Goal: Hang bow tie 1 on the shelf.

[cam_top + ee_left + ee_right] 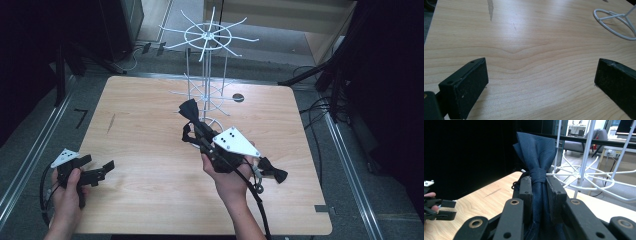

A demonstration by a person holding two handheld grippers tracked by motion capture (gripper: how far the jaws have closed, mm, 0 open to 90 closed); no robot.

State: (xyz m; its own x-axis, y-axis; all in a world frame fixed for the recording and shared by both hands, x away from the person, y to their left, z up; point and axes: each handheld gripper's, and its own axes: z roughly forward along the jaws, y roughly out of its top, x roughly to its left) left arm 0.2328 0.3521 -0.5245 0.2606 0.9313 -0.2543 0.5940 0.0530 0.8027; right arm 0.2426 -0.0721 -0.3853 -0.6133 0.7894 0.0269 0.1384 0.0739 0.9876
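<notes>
You've got the bow tie (537, 167) pinched at its knot in your right gripper (196, 122), lifted off the tabletop (150, 130) and sitting right in front of the white wire rack (206, 35); looks to me like you're in the carry-to-the-rack step, with the hanging not done yet; next move probably wants you to bring it up to one of the thin prongs and get the strap loop over a prong tip before letting go, which will be fiddly since the cloth is floppy; it's dark navy fabric, one wing fanned out above the jaws, the rest bunched between them, with a black strap dangling below; a second bow tie (272, 170) lies on the tabletop just beside your right hand; your left gripper (97, 172) rests near the left edge, jaws wide apart with nothing between them.
</notes>
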